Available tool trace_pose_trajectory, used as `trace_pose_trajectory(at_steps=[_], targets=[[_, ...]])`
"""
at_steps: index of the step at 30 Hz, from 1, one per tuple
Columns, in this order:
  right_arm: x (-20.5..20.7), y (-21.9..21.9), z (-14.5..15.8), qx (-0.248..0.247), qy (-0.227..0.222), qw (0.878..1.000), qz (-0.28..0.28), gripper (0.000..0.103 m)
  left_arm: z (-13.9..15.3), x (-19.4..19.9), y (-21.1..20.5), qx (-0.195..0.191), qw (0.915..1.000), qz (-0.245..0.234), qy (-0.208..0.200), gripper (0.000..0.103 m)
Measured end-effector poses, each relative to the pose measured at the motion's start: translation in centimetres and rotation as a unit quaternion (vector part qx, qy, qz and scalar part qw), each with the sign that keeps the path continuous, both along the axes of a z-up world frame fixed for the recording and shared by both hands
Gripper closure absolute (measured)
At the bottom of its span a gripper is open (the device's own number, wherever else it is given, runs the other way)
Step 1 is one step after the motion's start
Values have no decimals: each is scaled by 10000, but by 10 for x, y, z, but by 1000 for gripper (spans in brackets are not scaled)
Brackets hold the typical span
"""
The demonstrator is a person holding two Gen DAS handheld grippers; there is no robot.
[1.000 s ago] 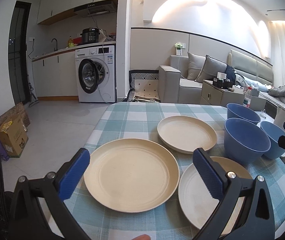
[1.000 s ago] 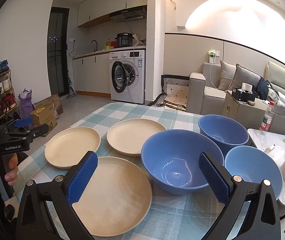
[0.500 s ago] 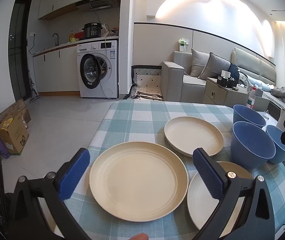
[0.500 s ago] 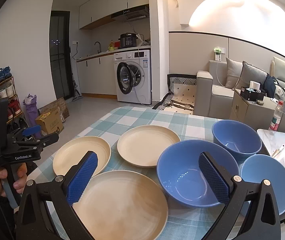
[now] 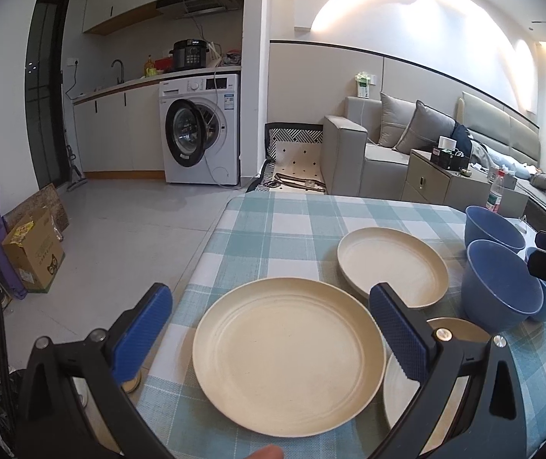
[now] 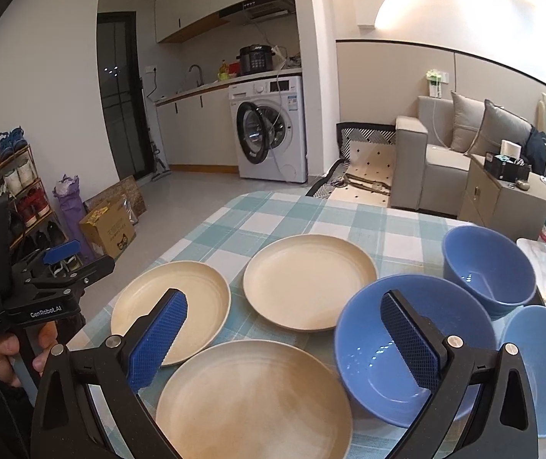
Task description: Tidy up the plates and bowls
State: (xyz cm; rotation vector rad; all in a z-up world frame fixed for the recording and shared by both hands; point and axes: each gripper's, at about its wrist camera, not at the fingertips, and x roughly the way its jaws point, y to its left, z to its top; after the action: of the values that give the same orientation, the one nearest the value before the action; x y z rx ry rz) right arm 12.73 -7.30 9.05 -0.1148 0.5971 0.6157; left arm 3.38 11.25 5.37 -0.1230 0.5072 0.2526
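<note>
As we've pulled both rigs back, left gripper (image 5: 269,338) jaws wide, empty, near plate (image 5: 286,355) between them; right gripper (image 6: 284,342) jaws wide, empty, big bowl (image 6: 406,348) by right jaw. Nothing stacked on bench (image 5: 295,218) yet.

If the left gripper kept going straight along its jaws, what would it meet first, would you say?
Most likely the round cream plate nearest the table's left edge: it lies centred between the open left gripper jaws, just ahead and below, though depth is hard to judge.
</note>
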Motion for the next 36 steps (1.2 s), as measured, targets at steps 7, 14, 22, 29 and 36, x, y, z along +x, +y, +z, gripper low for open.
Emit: trace_pose_trajectory(at_steps=[7, 14, 22, 29, 36], targets=[[9, 23, -14, -132, 148, 9998, 66, 0, -13, 2, 18, -135, 9997, 144, 150, 0], [19, 44, -25, -169, 263, 9994, 149, 0, -25, 5, 35, -290, 9987, 330, 252, 0], [30, 63, -41, -268, 525, 9980, 241, 0, -35, 8, 42, -258, 9985, 343, 353, 0], [42, 76, -57, -332, 798, 9956, 371, 0, -49, 13, 53, -456, 9964, 398, 589, 0], [50, 93, -74, -491, 955, 9929, 513, 0, -59, 17, 60, -579, 9950, 422, 693, 0]])
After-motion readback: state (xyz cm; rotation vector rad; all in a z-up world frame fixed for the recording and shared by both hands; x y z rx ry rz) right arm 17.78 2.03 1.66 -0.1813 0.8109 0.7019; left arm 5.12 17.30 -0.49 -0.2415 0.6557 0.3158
